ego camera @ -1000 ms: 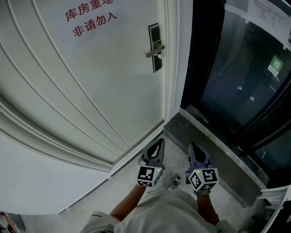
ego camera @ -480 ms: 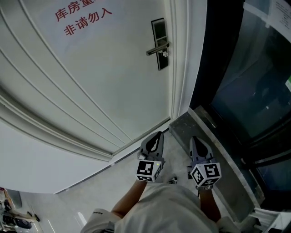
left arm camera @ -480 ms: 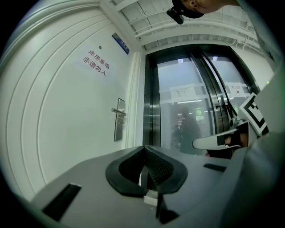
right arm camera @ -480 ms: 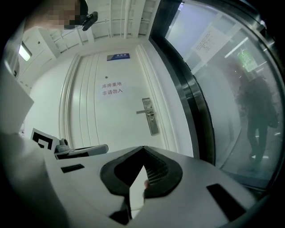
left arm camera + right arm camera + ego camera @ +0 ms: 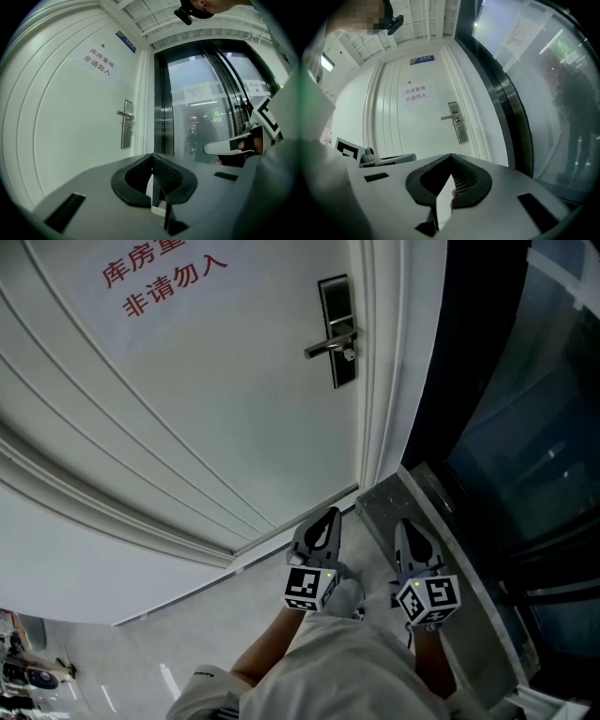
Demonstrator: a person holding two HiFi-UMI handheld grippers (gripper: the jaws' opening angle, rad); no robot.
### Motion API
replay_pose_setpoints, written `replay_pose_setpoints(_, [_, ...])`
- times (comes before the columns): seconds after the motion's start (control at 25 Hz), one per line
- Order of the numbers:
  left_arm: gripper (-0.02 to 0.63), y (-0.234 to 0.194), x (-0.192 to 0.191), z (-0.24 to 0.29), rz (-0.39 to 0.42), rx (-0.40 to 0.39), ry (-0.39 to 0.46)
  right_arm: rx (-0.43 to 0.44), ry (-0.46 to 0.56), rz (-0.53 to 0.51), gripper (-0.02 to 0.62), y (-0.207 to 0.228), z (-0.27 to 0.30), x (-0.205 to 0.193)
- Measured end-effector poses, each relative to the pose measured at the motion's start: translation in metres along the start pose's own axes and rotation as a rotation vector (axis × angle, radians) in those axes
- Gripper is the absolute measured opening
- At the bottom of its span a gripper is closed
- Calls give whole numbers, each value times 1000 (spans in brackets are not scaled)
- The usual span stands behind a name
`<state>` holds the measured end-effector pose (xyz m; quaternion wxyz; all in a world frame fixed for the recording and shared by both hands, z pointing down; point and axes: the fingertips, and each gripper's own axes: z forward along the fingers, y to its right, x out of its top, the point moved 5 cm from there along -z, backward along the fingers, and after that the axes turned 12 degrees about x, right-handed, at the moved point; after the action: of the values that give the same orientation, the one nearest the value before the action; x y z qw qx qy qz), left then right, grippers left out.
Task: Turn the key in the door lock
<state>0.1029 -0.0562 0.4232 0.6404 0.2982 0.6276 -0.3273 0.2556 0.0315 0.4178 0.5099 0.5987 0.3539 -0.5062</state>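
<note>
Head view, 6 o'clock: person's pale sleeve (image 5: pixel 347 676), both forearms reaching out. Left tool (image 5: pixel 325 519) and right tool (image 5: pixel 406 529) sit side by side, near each other but not touching. Each has a marker cube (image 5: pixel 307 588) at its rear, and both point toward 12 o'clock.

Left tool (image 5: pixel 152 159), own view: jaws pressed together, tips meeting, ribbed pad faces against each other. Right tool (image 5: pixel 451 161), own view: jaws also pressed together at the tips. Right tool shows at 3 o'clock in the left gripper view; left tool shows at 9 o'clock in the right gripper view.

Below the tools: pale floor (image 5: pixel 187 652). Grey stone ledge (image 5: pixel 441 521) lies at 3 o'clock of the right tool and runs along a dark glass wall (image 5: pixel 525 427).

Farther, 12 o'clock: white panelled door (image 5: pixel 206 409). Dark lock plate (image 5: pixel 337 329) stands upright near the door's right edge, well apart from both tools. Lever handle (image 5: pixel 328 343) sticks out from the plate toward 9 o'clock. Small bright bit just under the lever, at the plate: prob. the key (image 5: pixel 349 354), too small to say more.

Red lettering (image 5: pixel 164 282) at 9–10 o'clock of the lock plate. Blue plaque (image 5: pixel 422 59) on the wall above the door top.
</note>
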Motion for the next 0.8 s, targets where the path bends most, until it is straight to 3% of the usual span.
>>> replay_pose_setpoints(0.16, [9, 5, -11, 22, -3, -15, -31, -23, -10, 4, -8, 21, 9, 2])
replay_pose_setpoints(0.44, [9, 6, -9, 75, -42, -5, 12, -7, -42, -25, -8, 52, 40, 11])
replay_pose_setpoints(0.8, [9, -27, 18, 132, -62, 42, 65, 91, -38, -91, -8, 71, 128, 47])
